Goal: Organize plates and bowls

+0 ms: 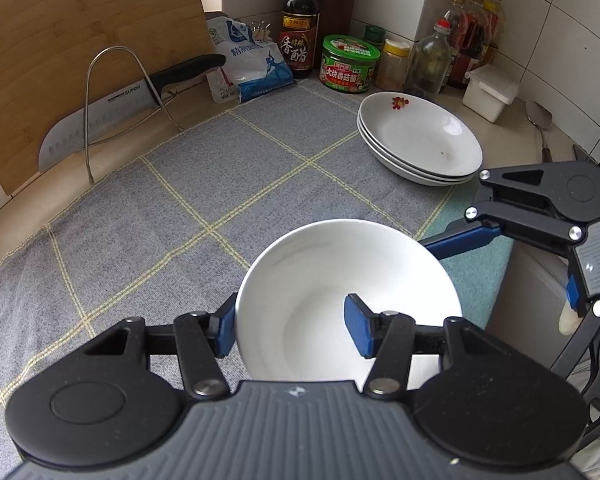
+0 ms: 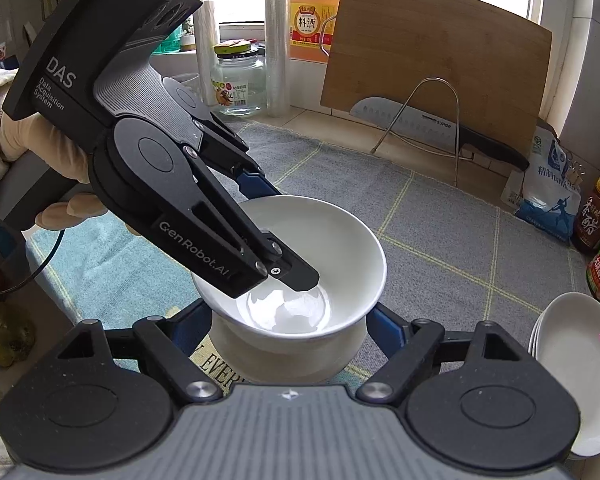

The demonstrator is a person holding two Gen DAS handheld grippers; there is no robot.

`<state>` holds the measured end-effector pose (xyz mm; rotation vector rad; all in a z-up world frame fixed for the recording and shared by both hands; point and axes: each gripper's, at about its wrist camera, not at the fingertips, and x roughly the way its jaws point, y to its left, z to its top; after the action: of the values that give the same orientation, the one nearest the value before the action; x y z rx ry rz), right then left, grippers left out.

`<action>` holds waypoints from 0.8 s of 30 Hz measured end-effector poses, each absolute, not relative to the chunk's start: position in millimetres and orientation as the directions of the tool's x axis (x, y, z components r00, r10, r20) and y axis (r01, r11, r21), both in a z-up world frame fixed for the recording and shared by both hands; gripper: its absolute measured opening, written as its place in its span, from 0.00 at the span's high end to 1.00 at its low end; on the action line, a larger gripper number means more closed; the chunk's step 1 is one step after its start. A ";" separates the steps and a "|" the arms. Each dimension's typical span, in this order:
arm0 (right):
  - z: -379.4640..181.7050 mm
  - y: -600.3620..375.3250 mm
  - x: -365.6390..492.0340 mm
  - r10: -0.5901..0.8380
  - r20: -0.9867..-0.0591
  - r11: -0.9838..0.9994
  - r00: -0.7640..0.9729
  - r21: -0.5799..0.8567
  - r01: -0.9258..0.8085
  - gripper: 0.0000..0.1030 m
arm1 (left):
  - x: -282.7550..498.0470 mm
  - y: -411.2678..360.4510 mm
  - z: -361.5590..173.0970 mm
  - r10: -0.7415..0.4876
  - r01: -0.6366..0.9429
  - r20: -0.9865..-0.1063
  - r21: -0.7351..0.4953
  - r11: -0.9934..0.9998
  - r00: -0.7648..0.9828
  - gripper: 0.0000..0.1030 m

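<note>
Both tongs work on one white bowl. Left gripper (image 1: 294,330) is clamped on the bowl (image 1: 340,288): one blue pad presses the outside of its wall, the other sits inside, with the rim pinched between them. From the right wrist view that same left gripper (image 2: 284,268) reaches down into the bowl (image 2: 332,240) from the upper left, held by a gloved hand (image 2: 40,152), a detail its own camera cannot show. Right gripper (image 2: 288,332) has its jaws apart, one blue finger on either side of the bowl's lower part; whether the pads press it cannot be told. Only this view shows a second bowl (image 2: 268,360) underneath, the upper one nested in it. In the left wrist view the right gripper (image 1: 500,236) comes in from the right, one finger slipping behind the bowl's far rim. Beyond the left gripper, up and to the right, three plates (image 1: 420,140) are stacked on the grey cloth (image 1: 180,220); from the right gripper they lie at the near right (image 2: 572,360). Far ahead, a board (image 2: 436,60) leans with a knife (image 2: 420,124) in a wire rack. Jars and bottles show mainly in the left view.
</note>
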<state>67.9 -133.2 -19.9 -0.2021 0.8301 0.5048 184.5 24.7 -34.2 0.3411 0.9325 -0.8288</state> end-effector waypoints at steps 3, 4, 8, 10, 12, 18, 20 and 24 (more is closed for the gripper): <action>-23.5 -134.7 69.9 0.350 -0.756 0.864 0.553 0.032 -0.503 0.15 | 183.0 23.4 -35.9 -0.478 0.761 -0.816 -0.074 0.645 0.325 0.48; -24.4 -134.8 69.9 0.350 -0.758 0.864 0.550 0.033 -0.503 0.15 | 181.9 22.3 -36.3 -0.477 0.765 -0.816 -0.068 0.641 0.327 0.48; -27.7 -135.9 70.2 0.348 -0.766 0.864 0.540 0.038 -0.502 0.15 | 180.0 20.1 -37.6 -0.474 0.776 -0.816 -0.050 0.629 0.331 0.48; -28.9 -136.2 70.9 0.349 -0.769 0.864 0.535 0.043 -0.502 0.15 | 179.7 20.1 -38.2 -0.475 0.780 -0.816 -0.049 0.624 0.329 0.48; -29.7 -136.0 71.2 0.350 -0.771 0.863 0.532 0.044 -0.503 0.15 | 179.7 20.0 -39.1 -0.473 0.781 -0.818 -0.049 0.623 0.326 0.48; -32.2 -135.2 73.1 0.351 -0.778 0.860 0.521 0.048 -0.508 0.15 | 180.6 19.8 -41.4 -0.474 0.780 -0.818 -0.053 0.624 0.324 0.48; -32.4 -135.0 73.9 0.352 -0.780 0.860 0.517 0.052 -0.507 0.15 | 181.0 19.6 -42.1 -0.474 0.779 -0.819 -0.055 0.625 0.323 0.47; -33.0 -135.0 74.5 0.355 -0.783 0.856 0.511 0.052 -0.514 0.15 | 180.9 20.9 -44.5 -0.478 0.777 -0.819 -0.065 0.626 0.316 0.47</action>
<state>74.5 -135.0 -33.0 -0.1965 0.8927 0.5270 180.9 20.9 -44.5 0.3737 0.9251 -0.8520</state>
